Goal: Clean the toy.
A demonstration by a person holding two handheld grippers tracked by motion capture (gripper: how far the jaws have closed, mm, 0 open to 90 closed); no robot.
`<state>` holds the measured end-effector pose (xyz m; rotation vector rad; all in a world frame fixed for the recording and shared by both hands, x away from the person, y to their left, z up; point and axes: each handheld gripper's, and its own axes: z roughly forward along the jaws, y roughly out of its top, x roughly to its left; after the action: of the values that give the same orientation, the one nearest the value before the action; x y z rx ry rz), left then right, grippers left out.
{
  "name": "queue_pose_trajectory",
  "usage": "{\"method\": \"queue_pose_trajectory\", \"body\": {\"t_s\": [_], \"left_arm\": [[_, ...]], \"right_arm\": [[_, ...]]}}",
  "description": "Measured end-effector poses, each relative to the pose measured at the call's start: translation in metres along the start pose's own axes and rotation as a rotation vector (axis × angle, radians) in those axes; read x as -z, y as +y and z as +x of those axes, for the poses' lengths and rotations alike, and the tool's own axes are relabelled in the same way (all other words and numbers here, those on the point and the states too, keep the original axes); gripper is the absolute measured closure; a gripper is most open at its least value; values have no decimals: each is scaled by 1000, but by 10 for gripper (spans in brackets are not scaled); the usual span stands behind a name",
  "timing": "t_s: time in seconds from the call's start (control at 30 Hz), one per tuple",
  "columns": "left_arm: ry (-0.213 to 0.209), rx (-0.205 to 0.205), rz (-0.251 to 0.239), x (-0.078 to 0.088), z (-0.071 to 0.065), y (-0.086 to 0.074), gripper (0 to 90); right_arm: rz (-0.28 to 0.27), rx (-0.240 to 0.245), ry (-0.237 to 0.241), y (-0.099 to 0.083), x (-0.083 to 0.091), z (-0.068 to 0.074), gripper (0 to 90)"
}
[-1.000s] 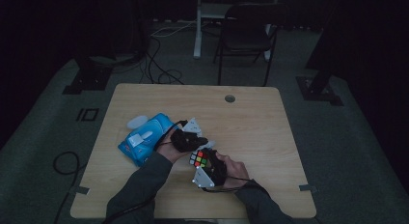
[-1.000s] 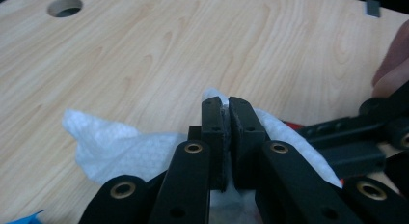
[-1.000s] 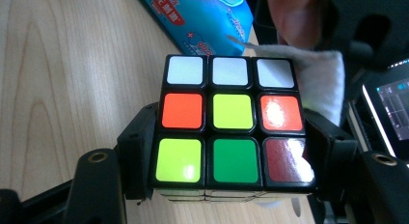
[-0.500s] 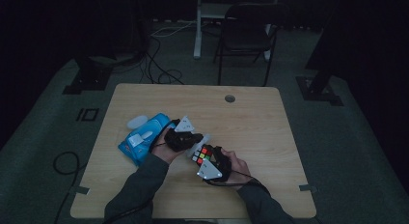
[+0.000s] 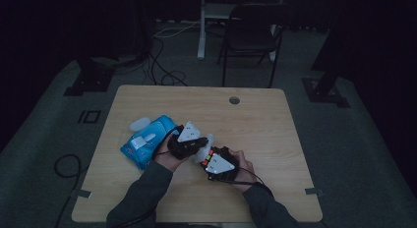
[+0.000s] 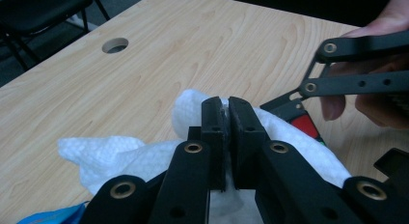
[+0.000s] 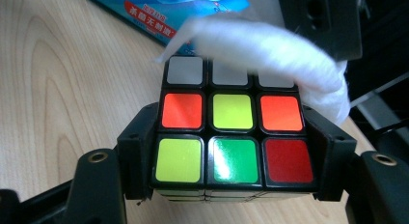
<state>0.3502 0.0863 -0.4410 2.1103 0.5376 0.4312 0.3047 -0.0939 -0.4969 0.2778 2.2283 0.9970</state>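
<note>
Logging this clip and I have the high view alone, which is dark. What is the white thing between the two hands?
Observer: A white wipe, pinched in the left tongs.
Operator: And the right tongs?
Observer: The right tongs clamp a puzzle cube by its two sides.
Operator: Does the wipe touch the cube?
Observer: Yes, it lies over the far row of the cube's upper face, the grey squares.
Operator: The blue thing beside them?
Observer: A blue wipes pack with red print.

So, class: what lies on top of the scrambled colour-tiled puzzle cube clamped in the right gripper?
A white crumpled wipe, pinched by the left gripper, drapes over the puzzle cube's far edge. The right gripper clamps the cube's sides. Whatever lies under the wipe is hidden.
</note>
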Motion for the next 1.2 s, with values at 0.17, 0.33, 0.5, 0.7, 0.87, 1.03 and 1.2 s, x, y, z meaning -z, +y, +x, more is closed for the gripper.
{"method": "queue_pose_trajectory", "body": {"t_s": [0.17,0.33,0.5,0.7,0.87,1.03,1.2], "left_arm": [[27,-25,-3,3,-6,0,870],[59,-63,7,4,-12,0,870],[66,-85,10,4,-17,-1,870],[54,-103,16,4,-23,-2,870],[45,-112,26,3,-26,-4,870],[42,-105,33,3,-26,-9,870],[43,-112,39,6,-27,-11,870]], "right_arm": [[-10,-43,32,0,0,-5,340],[-8,-79,58,0,0,-9,340],[-5,-113,72,-1,-2,-11,340],[-9,-165,83,-3,-1,-18,340],[-3,-193,84,-5,0,-22,340],[11,-214,81,-7,-2,-25,340],[21,-245,88,-8,-4,-28,340]]}}
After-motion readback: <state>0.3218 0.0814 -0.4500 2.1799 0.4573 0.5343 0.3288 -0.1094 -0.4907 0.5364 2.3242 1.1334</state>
